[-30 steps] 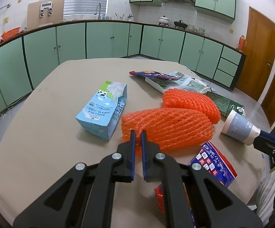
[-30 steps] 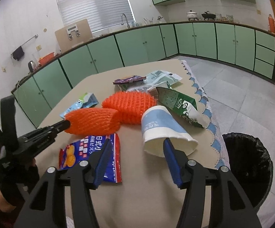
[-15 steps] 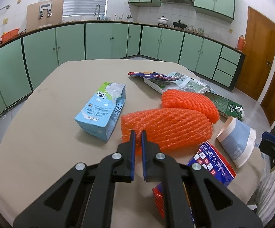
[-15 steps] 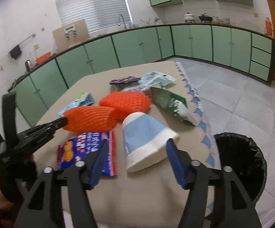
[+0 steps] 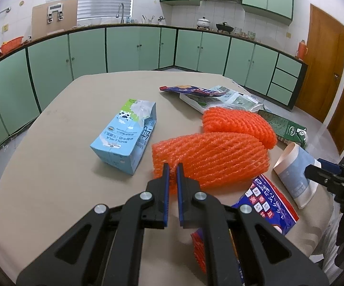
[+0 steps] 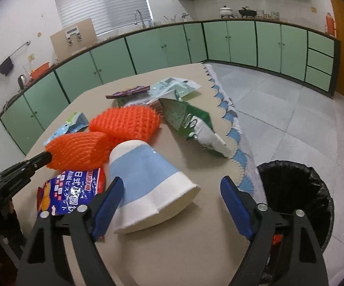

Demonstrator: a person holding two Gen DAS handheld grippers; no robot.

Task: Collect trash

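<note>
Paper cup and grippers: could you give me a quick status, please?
Left gripper shut on orange foam net. Right gripper open around paper cup, which lies on its side. Bin beside table, path clear.

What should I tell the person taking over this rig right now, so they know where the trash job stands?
Left gripper: shut on the near orange foam net, which lies on the table.
Right gripper: open, around the tipped paper cup, not yet closed on it.
On the table too: second foam net, milk carton, blue snack bag, green carton, wrappers at the back.
Bin sits on the floor off the table's edge, right side.
Done: no listed item binned yet. Left: everything.
</note>
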